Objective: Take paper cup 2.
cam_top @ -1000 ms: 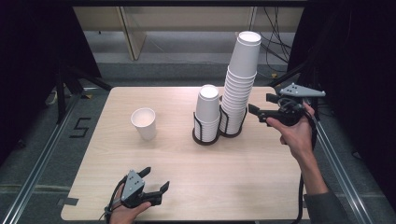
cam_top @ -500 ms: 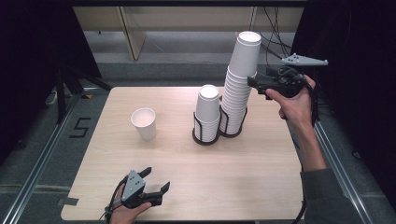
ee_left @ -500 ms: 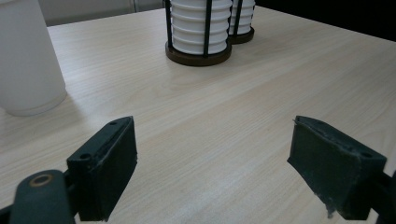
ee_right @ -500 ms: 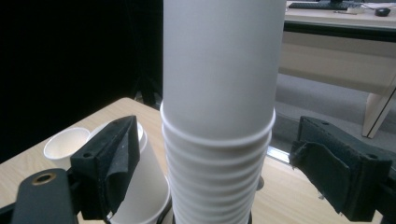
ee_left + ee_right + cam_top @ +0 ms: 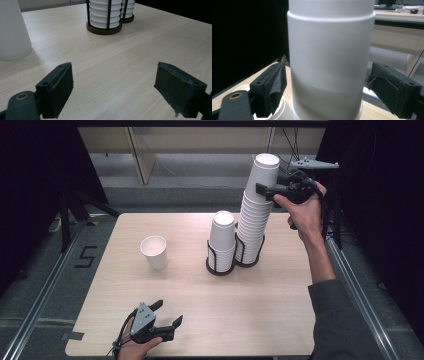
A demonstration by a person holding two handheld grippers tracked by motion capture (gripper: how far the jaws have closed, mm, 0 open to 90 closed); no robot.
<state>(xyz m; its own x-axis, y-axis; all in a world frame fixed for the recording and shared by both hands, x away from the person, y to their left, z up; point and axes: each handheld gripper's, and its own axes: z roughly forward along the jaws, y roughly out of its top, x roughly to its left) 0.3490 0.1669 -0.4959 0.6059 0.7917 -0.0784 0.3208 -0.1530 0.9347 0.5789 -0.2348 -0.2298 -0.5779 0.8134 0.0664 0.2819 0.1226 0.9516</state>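
2 cup stacks in 2 black holders: tall stack (image 5: pixel 255 215) w/ short stack (image 5: pixel 222 242) beside. 1 loose cup (image 5: pixel 154 252) further left. Right gripper (image 5: pixel 264 191) jaws spread round the tall stack's top cup (image 5: pixel 329 50), not touching; left gripper (image 5: pixel 167 320) jaws spread, empty.

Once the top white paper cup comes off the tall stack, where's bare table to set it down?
Bare wood lies between the single white paper cup and the left gripper, and right of the tall cup stack toward the table edge. It is crowded around the short cup stack, beside the tall one, where the right gripper works.
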